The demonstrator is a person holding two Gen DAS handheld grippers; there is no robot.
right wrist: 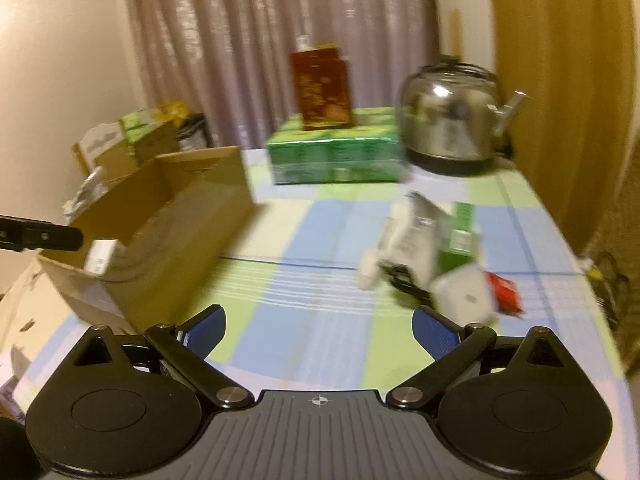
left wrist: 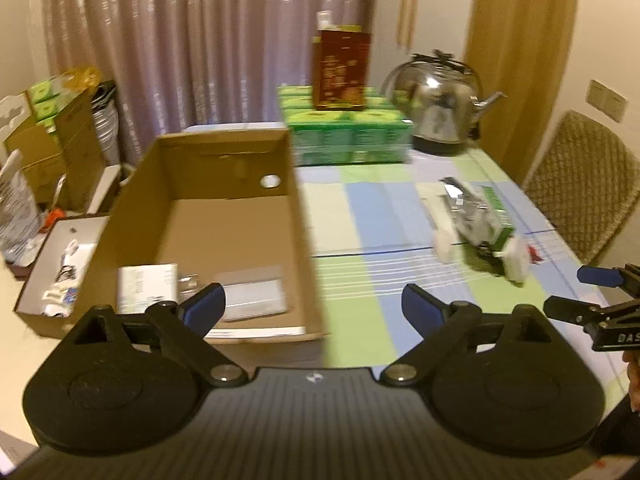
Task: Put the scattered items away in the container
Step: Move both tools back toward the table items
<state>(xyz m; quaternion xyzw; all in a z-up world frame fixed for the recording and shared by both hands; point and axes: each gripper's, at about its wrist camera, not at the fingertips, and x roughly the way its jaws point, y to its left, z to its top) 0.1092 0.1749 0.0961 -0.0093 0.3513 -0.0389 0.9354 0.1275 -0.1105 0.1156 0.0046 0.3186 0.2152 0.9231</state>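
Note:
An open cardboard box stands on the left of the checked tablecloth and also shows in the right wrist view. A white packet and a flat grey item lie inside it. A pile of scattered items lies on the right: a green box, a white adapter, a black cable, a red packet. My left gripper is open and empty at the box's near right corner. My right gripper is open and empty, short of the pile.
A steel kettle and a green multipack with a red-brown carton on it stand at the table's far end. A woven chair is on the right. Cardboard boxes stand on the floor at left.

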